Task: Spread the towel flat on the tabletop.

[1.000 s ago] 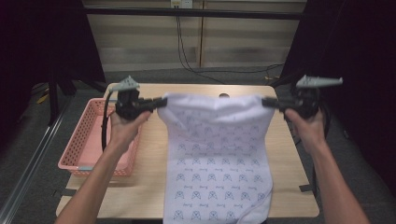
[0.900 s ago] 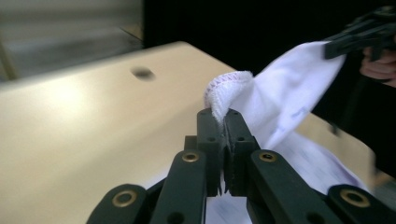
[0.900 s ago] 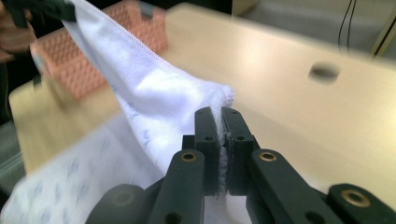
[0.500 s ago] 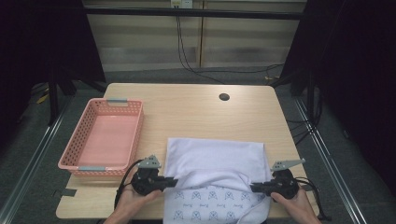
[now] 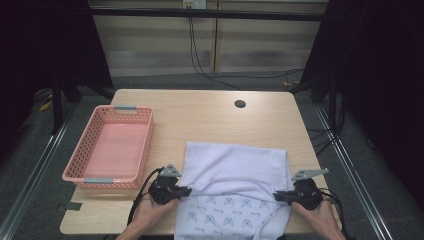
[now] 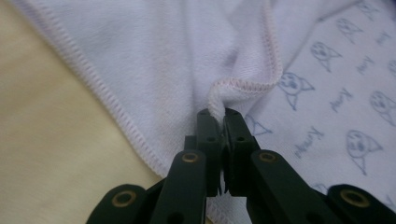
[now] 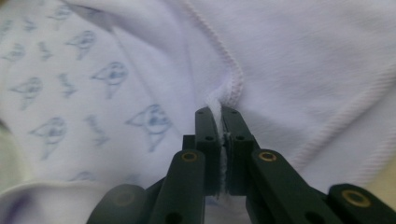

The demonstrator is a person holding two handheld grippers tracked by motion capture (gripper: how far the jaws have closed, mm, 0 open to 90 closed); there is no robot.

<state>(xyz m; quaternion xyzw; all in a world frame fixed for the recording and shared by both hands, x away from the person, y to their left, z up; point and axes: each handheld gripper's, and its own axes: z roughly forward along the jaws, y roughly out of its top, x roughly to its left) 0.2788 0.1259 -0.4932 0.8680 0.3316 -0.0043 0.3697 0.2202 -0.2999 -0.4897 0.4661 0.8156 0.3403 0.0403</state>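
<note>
Folding the cloth [image 5: 235, 170] at the table's near edge: left gripper [image 5: 184, 190] & right gripper [image 5: 278, 195] each pinch a hem corner, jaws pressed tight on fabric. Best to lay both corners down level w/ even tension, then let go together so the fold stays square.

- I'm looking at a lab or recording studio, not a home.
- Bare wooden table [image 5: 200, 120] with a cable hole [image 5: 240, 104], standing on grey carpet [image 5: 30, 175].
- Black curtains [image 5: 45, 45] on both sides.
- Cables [image 5: 200, 60] hang down the back wall.
- Metal floor rails [image 5: 40, 170] run beside the table.
</note>
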